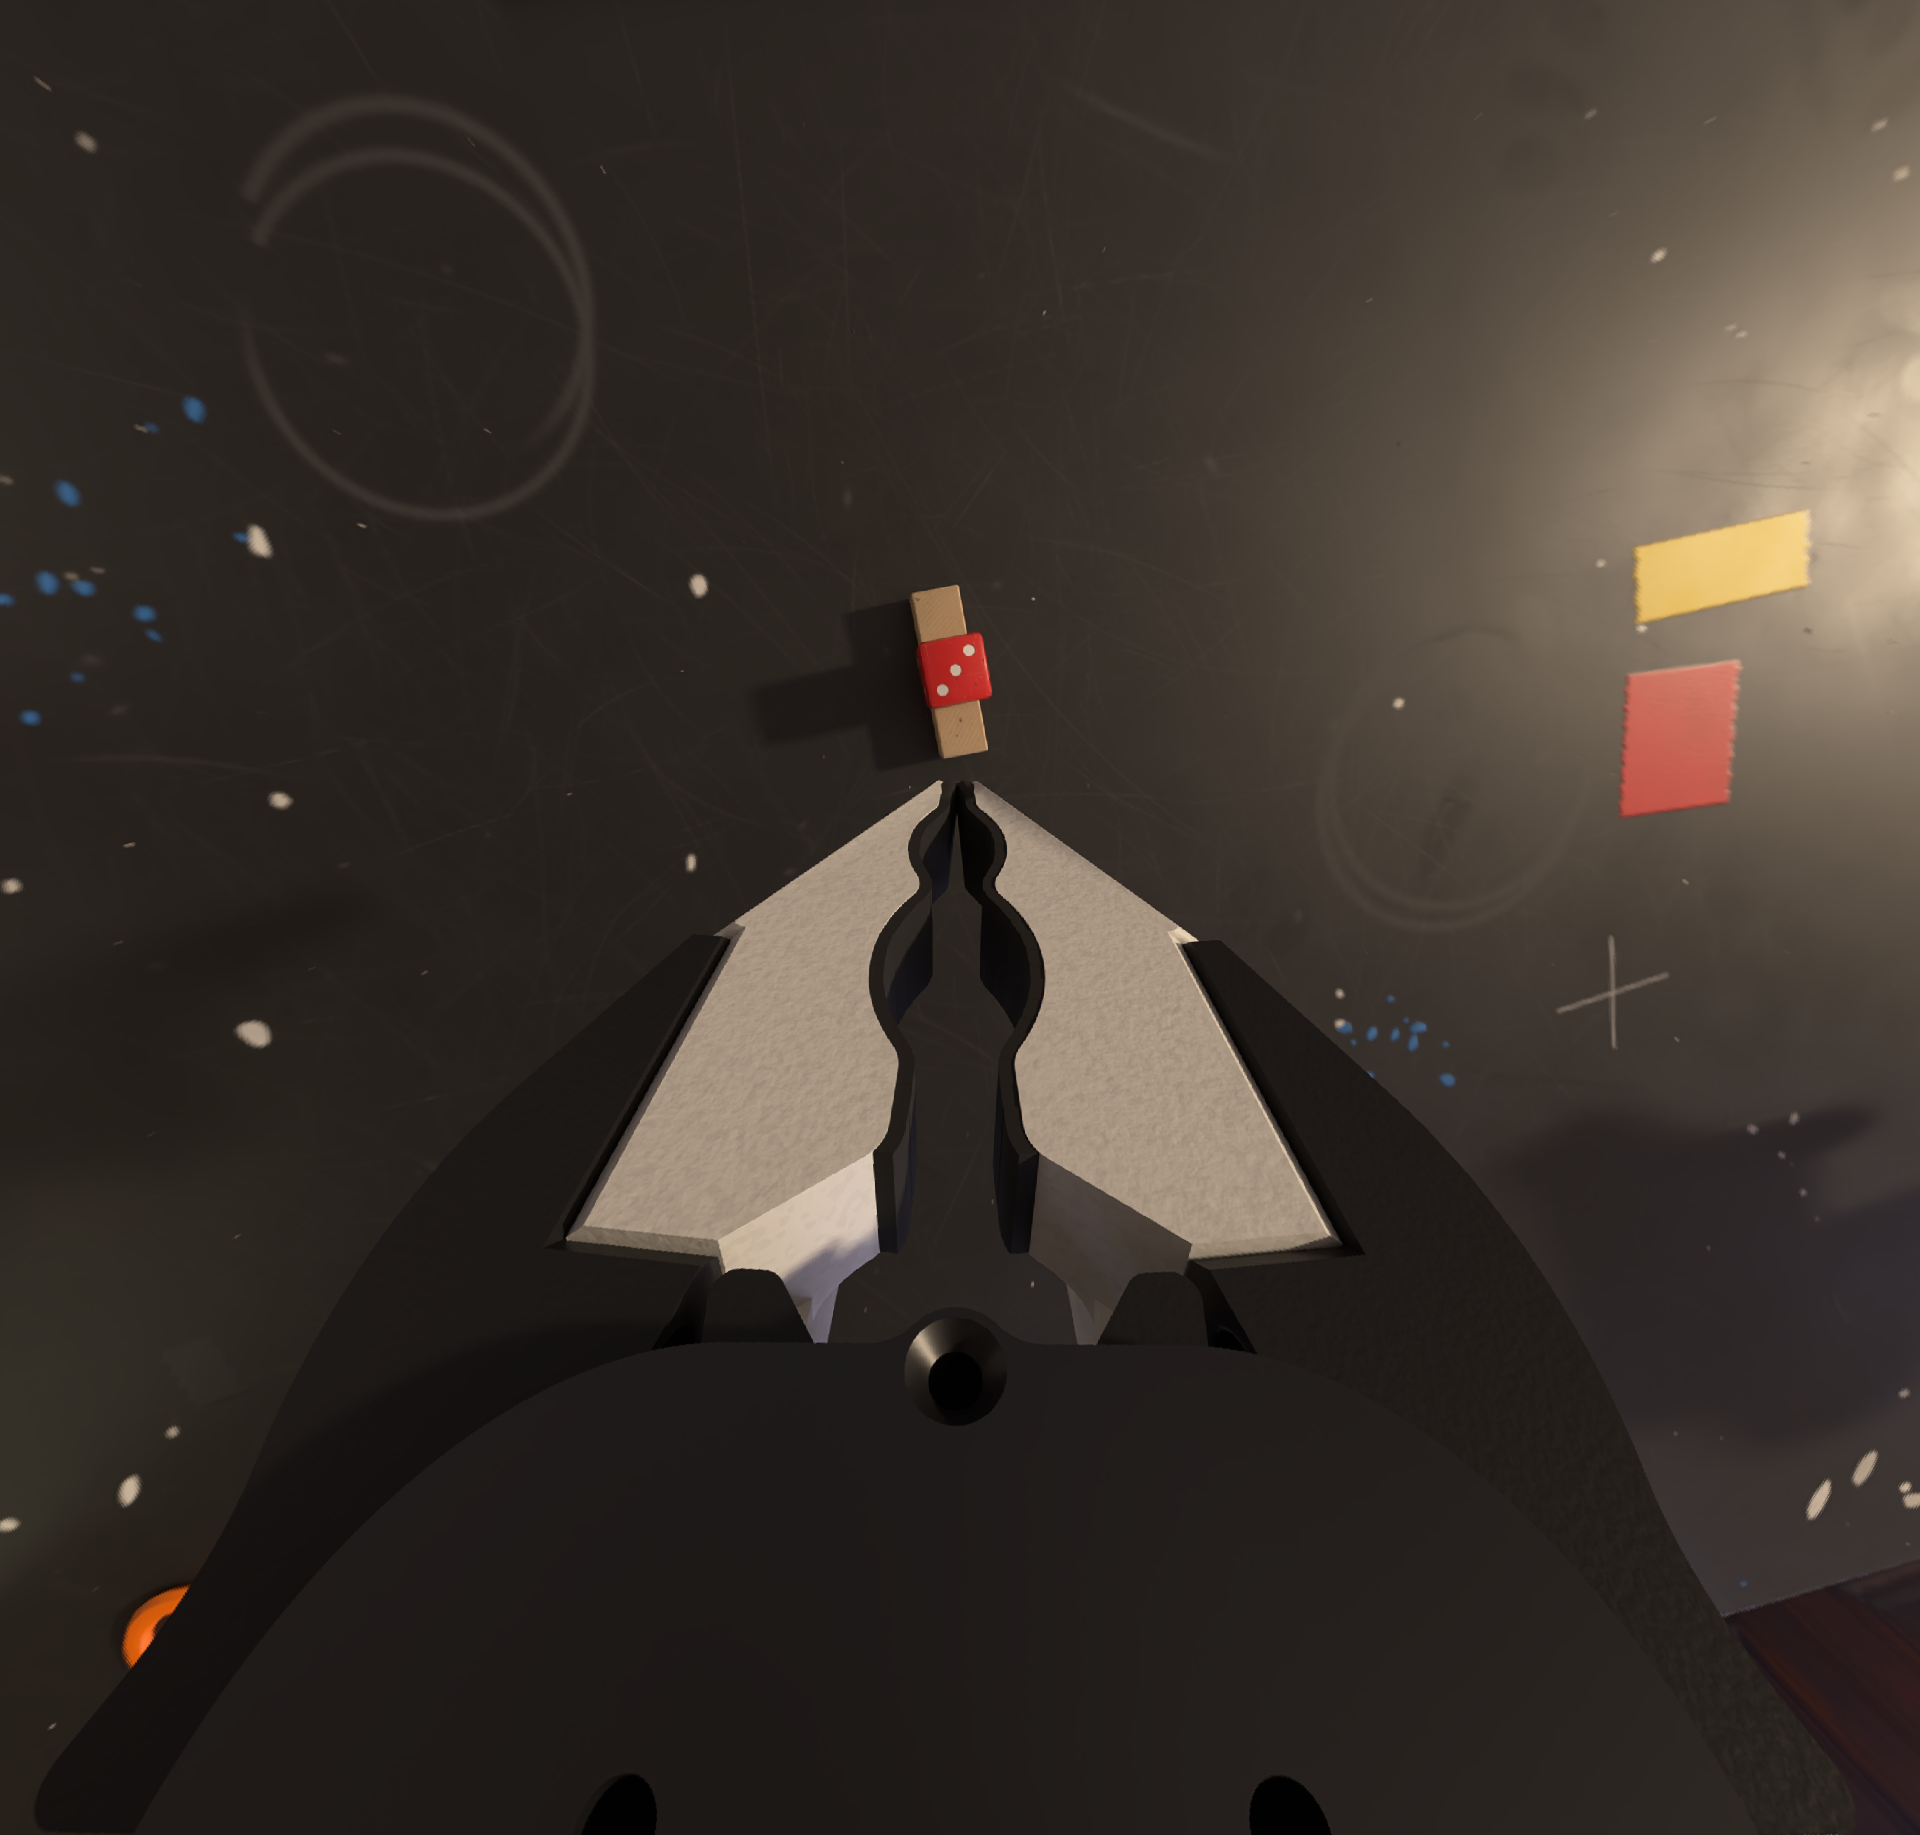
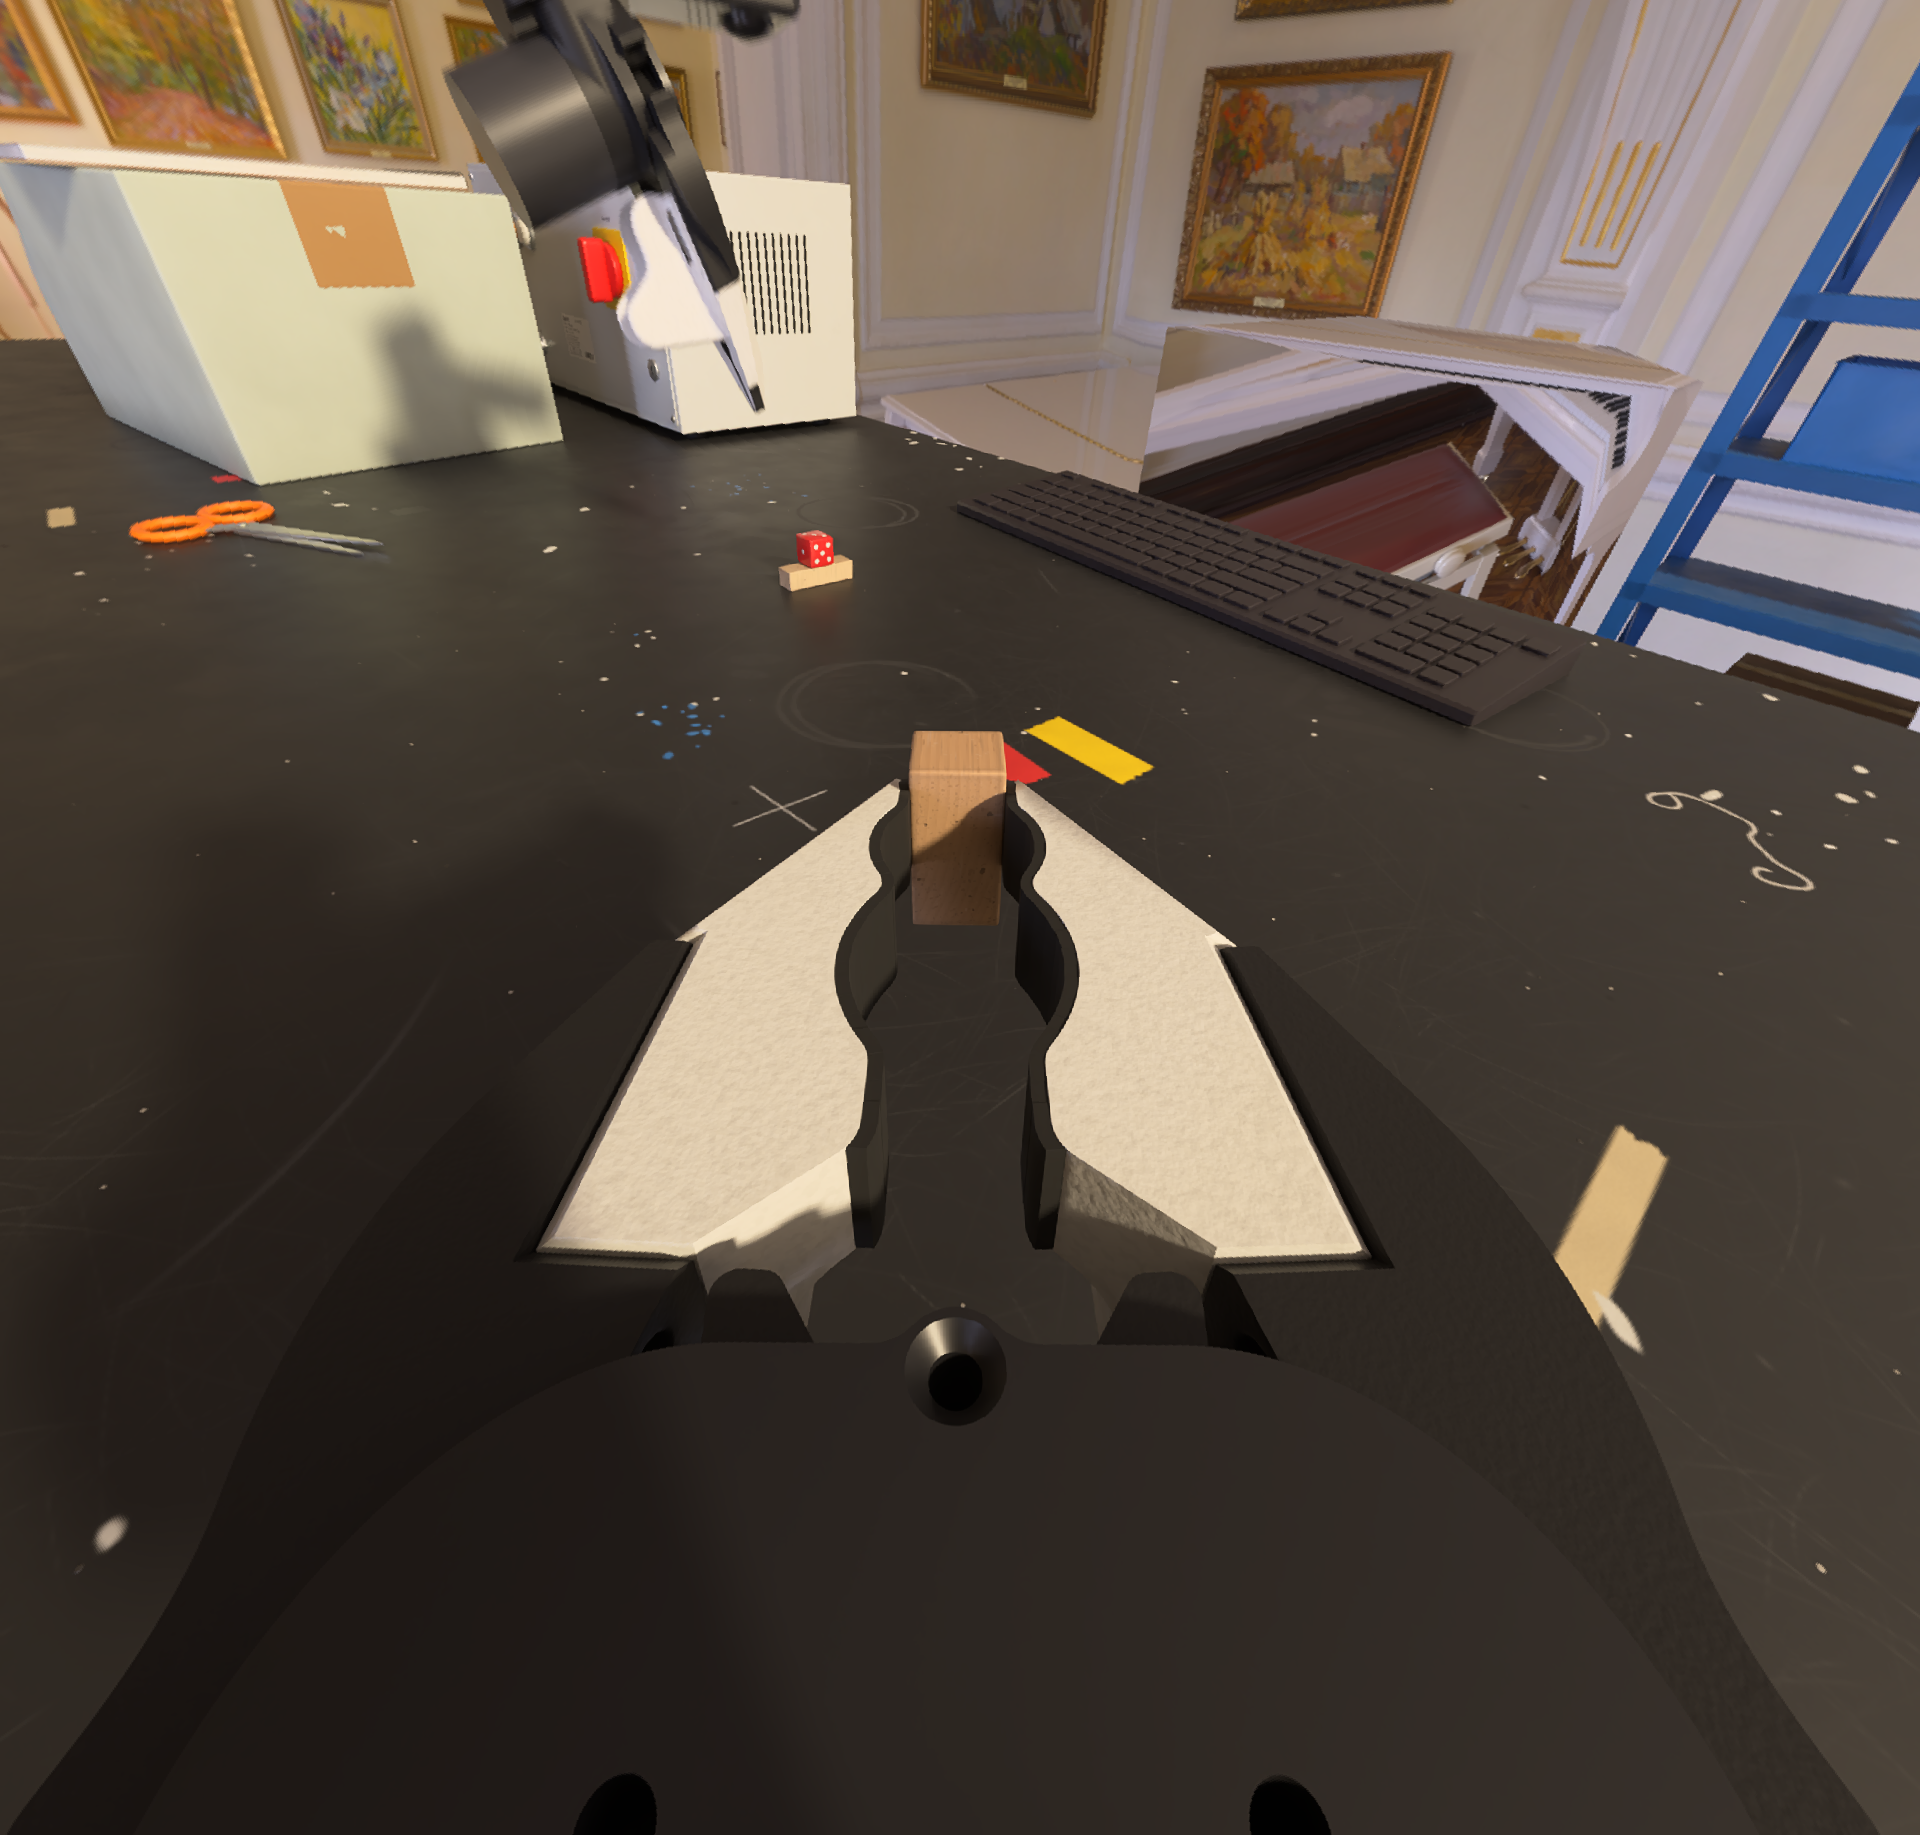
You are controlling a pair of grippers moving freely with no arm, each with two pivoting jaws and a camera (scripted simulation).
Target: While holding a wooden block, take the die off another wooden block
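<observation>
The holding part of the task looks already satisfied: the right hand-held gripper point(image 2: 957, 798) has its two white fingers pressed on a light wooden block point(image 2: 957, 824), which stands upright between the fingertips, above the dark scratched desk point(image 2: 416, 954). The step in hand, in my judgement, is the approach of the other gripper to the die.

The small red die with white dots point(image 1: 954, 668) sits on the middle of a flat, light wooden block point(image 1: 948, 670) that lies on the desk. In the left wrist view this pair is straight ahead of the left hand-held gripper point(image 1: 957, 786), just beyond its fingertips and well below them, because this gripper looks almost straight down. Its fingers are pressed together at the tips and hold nothing. From the right gripper, the die point(image 2: 815, 548) and its block point(image 2: 816, 573) are farther ahead and a little to the left, with the left gripper point(image 2: 750, 395) hanging above them, tilted, fingertips down.

The next move probably calls for the left fingers to part (at least wider than the die), then to descend and close on the die's sides only, without pushing the thin block under it. A risk I see is that the block could slide or come up together with the die.

A yellow tape strip point(image 1: 1722, 565) and a red patch point(image 1: 1678, 736) lie to the right of the left gripper.
</observation>
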